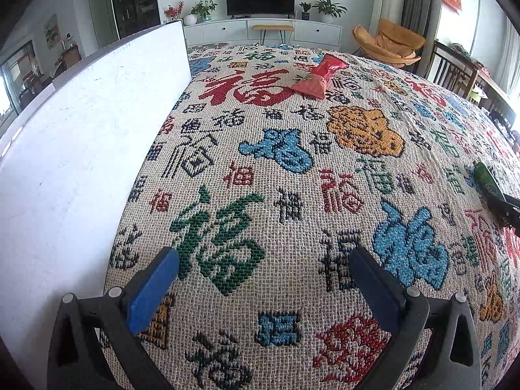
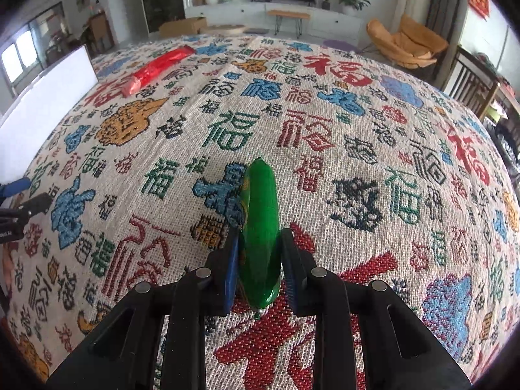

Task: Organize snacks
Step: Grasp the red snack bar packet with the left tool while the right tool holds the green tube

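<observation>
While my right tool (image 2: 260, 260) pinched the green snack (image 2: 261, 224), my left tool (image 1: 263, 279) stood spread; the red snack (image 1: 317, 78) remained unsorted on the bench (image 2: 357, 162).

A cream woven cloth (image 2: 373, 162) is patterned with red, blue, green and orange characters. A green snack (image 2: 261, 227), a red packet (image 1: 317, 74) and a white box (image 1: 65, 146) are seen.
</observation>
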